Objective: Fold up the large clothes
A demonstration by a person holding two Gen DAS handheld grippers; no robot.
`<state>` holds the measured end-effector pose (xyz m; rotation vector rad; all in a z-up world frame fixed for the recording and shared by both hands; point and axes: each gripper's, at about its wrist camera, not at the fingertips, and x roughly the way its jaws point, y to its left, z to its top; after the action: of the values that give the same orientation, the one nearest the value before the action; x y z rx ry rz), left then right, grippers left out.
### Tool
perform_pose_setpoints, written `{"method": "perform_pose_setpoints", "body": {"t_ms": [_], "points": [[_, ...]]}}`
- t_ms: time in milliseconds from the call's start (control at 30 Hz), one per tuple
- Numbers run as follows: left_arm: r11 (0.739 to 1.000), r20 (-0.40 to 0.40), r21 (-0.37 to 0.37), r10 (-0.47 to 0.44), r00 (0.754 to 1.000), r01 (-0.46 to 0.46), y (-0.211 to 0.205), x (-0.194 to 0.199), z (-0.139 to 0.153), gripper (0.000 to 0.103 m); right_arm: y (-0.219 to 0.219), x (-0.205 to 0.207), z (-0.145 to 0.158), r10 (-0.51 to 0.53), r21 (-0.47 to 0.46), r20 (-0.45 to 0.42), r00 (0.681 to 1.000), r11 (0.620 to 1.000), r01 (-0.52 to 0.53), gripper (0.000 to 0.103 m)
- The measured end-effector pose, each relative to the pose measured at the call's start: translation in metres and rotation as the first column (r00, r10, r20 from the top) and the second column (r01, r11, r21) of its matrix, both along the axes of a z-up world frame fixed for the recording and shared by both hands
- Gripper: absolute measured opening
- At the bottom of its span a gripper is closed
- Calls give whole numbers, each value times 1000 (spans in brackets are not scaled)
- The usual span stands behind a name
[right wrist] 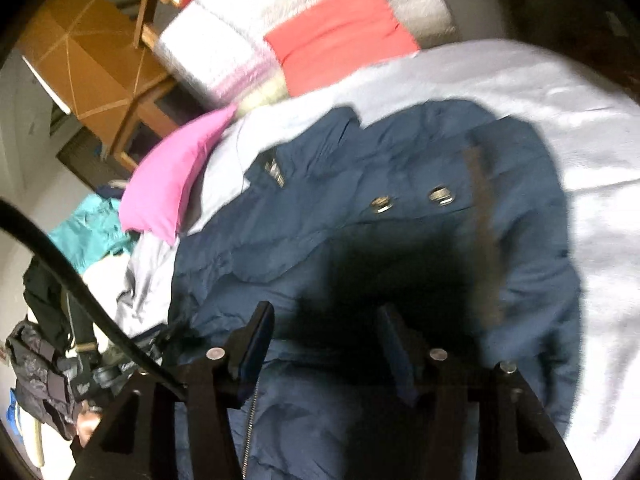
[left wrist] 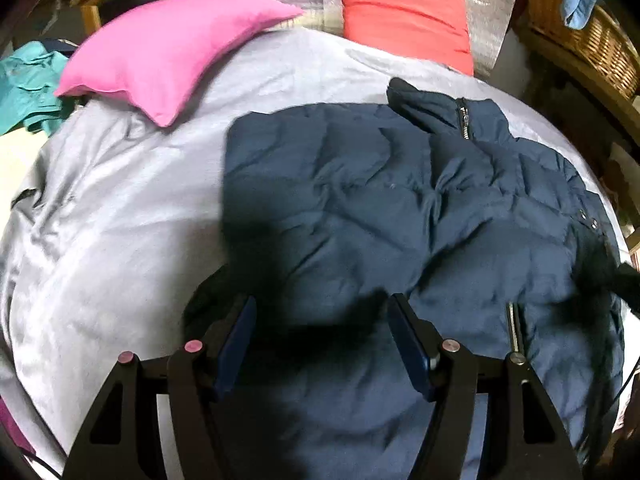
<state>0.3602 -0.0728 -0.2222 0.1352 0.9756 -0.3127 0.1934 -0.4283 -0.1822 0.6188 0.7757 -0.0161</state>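
Jacket [left wrist: 400, 208] lies spread on your bed sheet [left wrist: 120, 220], navy, puffy, collar zip toward red pillow [left wrist: 404, 20]. Pink pillow [left wrist: 160, 52] sits on sheet, left of jacket, apart from it. Your left gripper [left wrist: 322, 344] hangs over jacket's near part, fingers apart, nothing pinched between pads. Your right gripper [right wrist: 326, 340] sits above jacket near snaps [right wrist: 440, 194], fingers apart too, nothing gripped. Wicker basket [left wrist: 592, 32] stands at far right. Teal garment [left wrist: 28, 80] lies off bed's left edge.
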Motion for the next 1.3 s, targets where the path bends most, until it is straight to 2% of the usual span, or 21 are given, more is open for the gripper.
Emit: {"method": "perform_pose_setpoints", "body": {"t_ms": [167, 367, 533, 633, 700, 800, 900, 1067, 1200, 1300], "points": [[999, 80, 30, 22, 997, -25, 40, -43, 2, 69, -10, -46, 9, -46, 16, 39, 998, 999, 45, 64], [994, 35, -15, 111, 993, -111, 103, -96, -14, 69, -1, -107, 6, -79, 61, 89, 993, 995, 73, 70], [994, 28, -33, 103, 994, -102, 133, -147, -31, 69, 15, -155, -9, -79, 85, 82, 993, 994, 72, 71], [994, -23, -69, 87, 996, -88, 148, -169, -44, 69, 20, -176, -16, -70, 90, 74, 995, 994, 63, 71], [992, -47, -103, 63, 997, -68, 151, -179, -48, 69, 20, -186, -18, -70, 94, 67, 995, 994, 63, 71], [994, -46, -104, 41, 998, -46, 146, -186, -51, 69, 15, -205, -22, -93, 123, 53, 994, 989, 85, 72], [989, -62, -137, 48, 997, -56, 150, -186, -54, 69, 8, -223, -26, -123, 154, 37, 992, 981, 116, 74], [986, -70, -167, 11, 997, -22, 146, -189, -59, 69, -1, -254, -39, -163, 168, -26, 986, 972, 165, 76], [983, -52, -176, -58, 997, 48, 137, -199, -56, 69, -11, -267, -53, -193, 197, -78, 978, 959, 205, 76], [978, -63, -205, -55, 997, 41, 140, -200, -55, 69, -18, -270, -64, -206, 236, -104, 973, 945, 225, 76]]}}
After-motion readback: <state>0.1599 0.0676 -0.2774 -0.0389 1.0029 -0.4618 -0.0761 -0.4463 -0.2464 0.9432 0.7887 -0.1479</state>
